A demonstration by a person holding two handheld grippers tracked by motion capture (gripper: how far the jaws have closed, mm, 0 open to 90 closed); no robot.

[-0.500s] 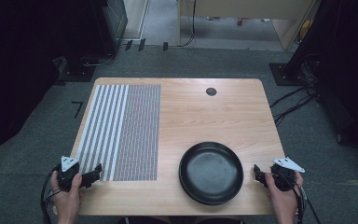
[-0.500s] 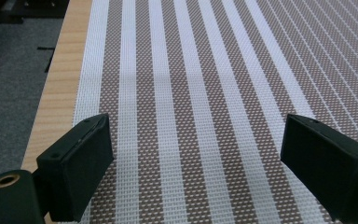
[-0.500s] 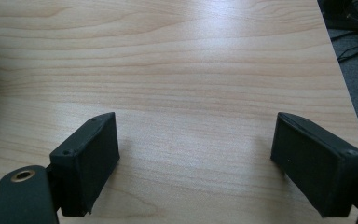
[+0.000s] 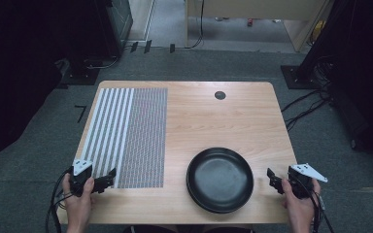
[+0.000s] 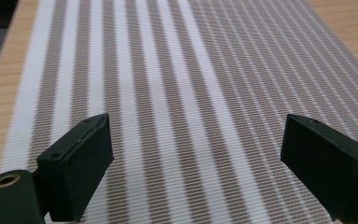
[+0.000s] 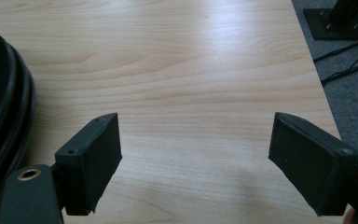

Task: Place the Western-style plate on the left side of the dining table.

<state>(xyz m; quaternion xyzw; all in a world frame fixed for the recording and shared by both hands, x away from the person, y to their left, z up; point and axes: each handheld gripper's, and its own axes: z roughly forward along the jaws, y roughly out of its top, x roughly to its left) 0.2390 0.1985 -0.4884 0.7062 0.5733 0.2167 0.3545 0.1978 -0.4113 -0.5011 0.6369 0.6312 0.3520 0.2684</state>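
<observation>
A black round plate (image 4: 220, 179) rests on the wooden table (image 4: 209, 121) near its front edge; its rim (image 6: 4, 112) shows at the left of the right gripper view. A striped grey-and-white placemat (image 4: 128, 133) covers the table's left part. My left gripper (image 4: 108, 178) is held at the mat's near corner, jaws wide apart over the stripes (image 5: 168, 93), nothing between them. My right gripper (image 4: 273, 178) hovers just right of the plate, also open and empty, over bare wood (image 6: 191, 93).
A small dark round hole (image 4: 220, 95) sits in the table's far side. Grey carpet, cables (image 4: 306, 104) and dark stands surround the table. The table's right edge (image 6: 321, 88) lies close to my right gripper.
</observation>
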